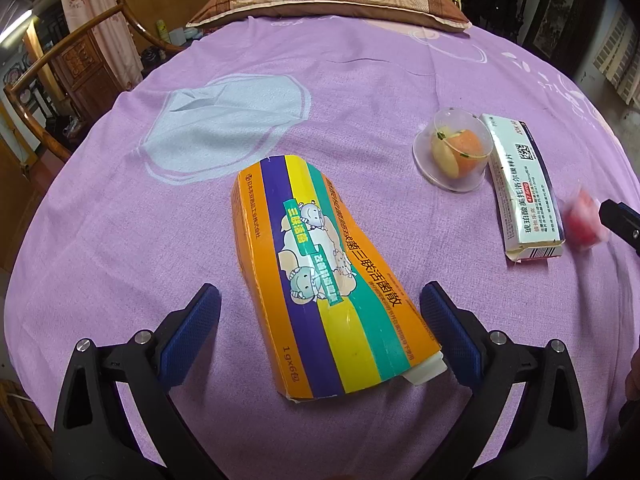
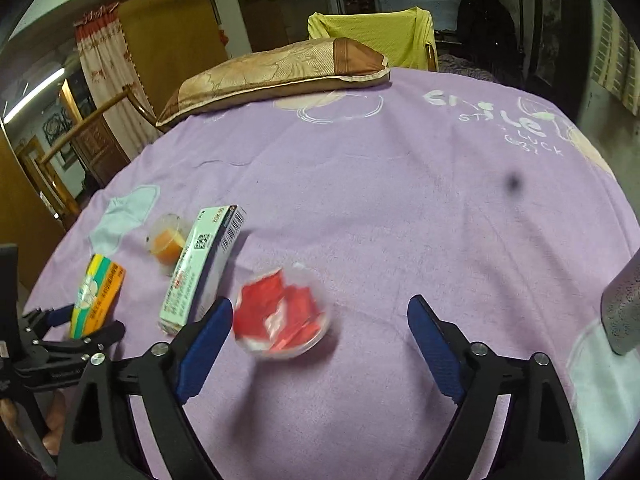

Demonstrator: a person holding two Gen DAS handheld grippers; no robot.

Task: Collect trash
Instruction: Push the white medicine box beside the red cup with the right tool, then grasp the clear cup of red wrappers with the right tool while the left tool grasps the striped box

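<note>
A striped orange, purple, yellow and green medicine box (image 1: 320,276) lies on the purple bedsheet between the open fingers of my left gripper (image 1: 320,312); it also shows in the right wrist view (image 2: 98,294). A clear cup with orange fruit peel (image 1: 454,152) lies tipped beside a white medicine box (image 1: 524,188). A clear cup of red wrappers (image 2: 282,318) lies blurred just ahead of my open, empty right gripper (image 2: 320,326), near its left finger. It shows blurred in the left wrist view (image 1: 582,220).
A brown pillow (image 2: 276,74) lies at the far edge of the bed. A wooden chair (image 1: 60,80) stands off the left side. A grey object (image 2: 624,308) and white item sit at the right edge.
</note>
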